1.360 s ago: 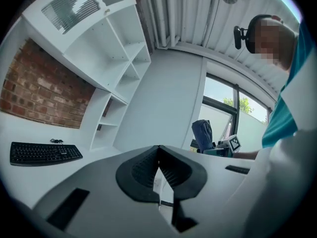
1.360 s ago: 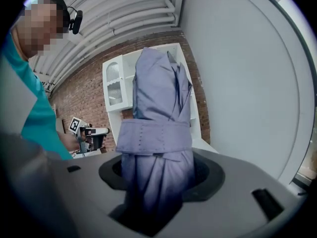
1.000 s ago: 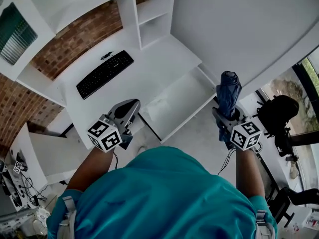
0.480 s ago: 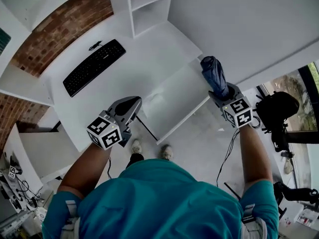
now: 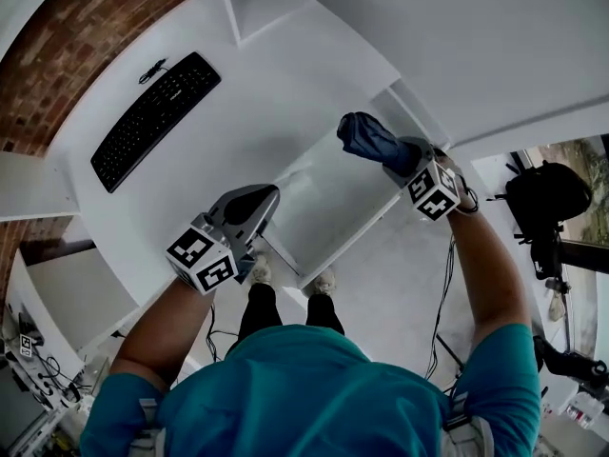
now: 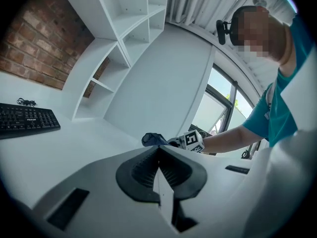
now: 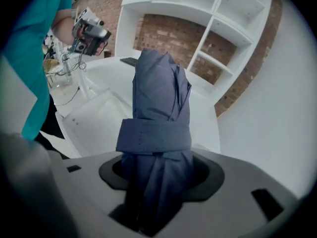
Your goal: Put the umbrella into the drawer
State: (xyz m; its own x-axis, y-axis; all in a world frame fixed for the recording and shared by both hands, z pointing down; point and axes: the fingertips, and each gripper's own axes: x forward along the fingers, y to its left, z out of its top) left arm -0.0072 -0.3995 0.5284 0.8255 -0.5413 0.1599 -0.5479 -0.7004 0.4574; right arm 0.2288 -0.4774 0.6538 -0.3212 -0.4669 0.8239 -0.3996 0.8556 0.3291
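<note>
A person in a teal top stands at a white desk point(image 5: 257, 93) with a pair of tongs in each hand, above a pulled-out shallow white drawer point(image 5: 328, 208). The right gripper point(image 5: 398, 157) has its jaws spread wide and clamped round the folded navy-blue fabric umbrella point(image 5: 366, 136), which hangs over the drawer's right end, near its side wall, its free end pointing left across the tray. Whether it touches the drawer cannot be told. The drawer's white floor lies open to view from under the umbrella to its left edge, where the left gripper point(image 5: 266, 198) hovers at the front corner, well apart from the umbrella. The left gripper view shows those jaws pressed together with nothing between them. Only the head view takes in the long black keyboard point(image 5: 155, 120) further back on the desk, the red brick wall point(image 5: 86, 17) and the person's shoes point(image 5: 324, 281) under the drawer's front edge. The right gripper view alone shows the buttoned strap point(image 7: 154, 135) wound round the umbrella just above the jaws. The left gripper view alone shows a tall window point(image 6: 218, 113) behind the person's arm.
</note>
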